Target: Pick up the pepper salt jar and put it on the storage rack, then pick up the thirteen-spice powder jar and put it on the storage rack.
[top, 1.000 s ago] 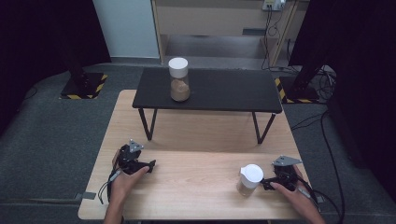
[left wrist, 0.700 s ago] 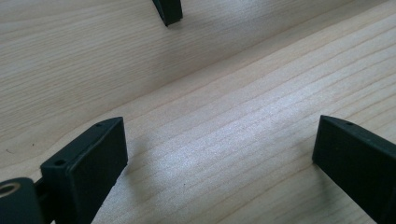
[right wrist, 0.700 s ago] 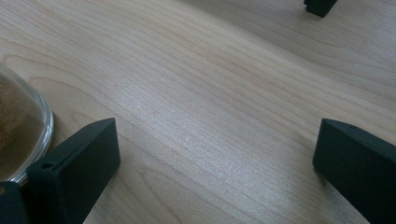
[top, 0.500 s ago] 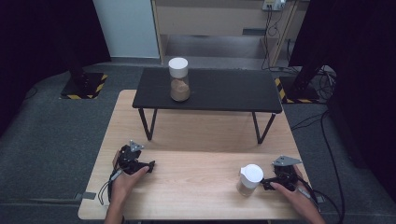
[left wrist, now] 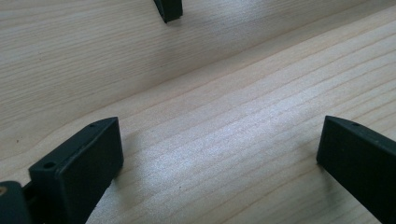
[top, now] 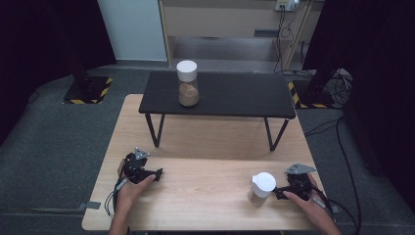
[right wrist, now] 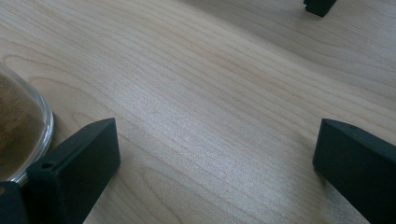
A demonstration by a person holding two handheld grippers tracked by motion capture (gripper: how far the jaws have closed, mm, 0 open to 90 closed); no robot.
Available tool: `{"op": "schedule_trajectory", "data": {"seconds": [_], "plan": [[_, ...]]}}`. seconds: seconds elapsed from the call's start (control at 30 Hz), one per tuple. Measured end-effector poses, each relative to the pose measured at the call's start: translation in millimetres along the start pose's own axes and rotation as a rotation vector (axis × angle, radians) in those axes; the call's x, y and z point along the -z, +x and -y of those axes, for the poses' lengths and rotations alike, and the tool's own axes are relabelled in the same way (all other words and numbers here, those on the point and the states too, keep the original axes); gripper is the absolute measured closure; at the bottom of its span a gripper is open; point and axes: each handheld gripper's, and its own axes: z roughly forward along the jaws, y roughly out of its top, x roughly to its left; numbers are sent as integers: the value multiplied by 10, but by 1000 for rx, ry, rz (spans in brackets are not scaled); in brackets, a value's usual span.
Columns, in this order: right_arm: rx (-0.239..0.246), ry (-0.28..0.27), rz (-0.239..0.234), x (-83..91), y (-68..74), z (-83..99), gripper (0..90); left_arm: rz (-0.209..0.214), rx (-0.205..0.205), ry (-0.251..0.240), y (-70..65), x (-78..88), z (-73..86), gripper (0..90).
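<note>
The near jar (top: 261, 189) stands by the counter's (top: 205, 196) near right corner, just beside the right tongs (top: 280, 192), which are spread wide and empty. The jar should be squared between them before closing. The left tongs (top: 155, 173), just opened, are parted over bare wood.

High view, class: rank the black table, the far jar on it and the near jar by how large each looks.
1. black table, clearly the largest.
2 and 3. far jar and near jar: they look about alike, and the near one sits closer to the camera, so I won't rank them.
</note>
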Motion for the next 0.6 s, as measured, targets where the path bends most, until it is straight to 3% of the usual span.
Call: {"op": "schedule_trajectory", "data": {"seconds": [0.6], "plan": [[4,1,-4,13,-4,10,16,-2,3,-17,-5,-1,42,0]]}}
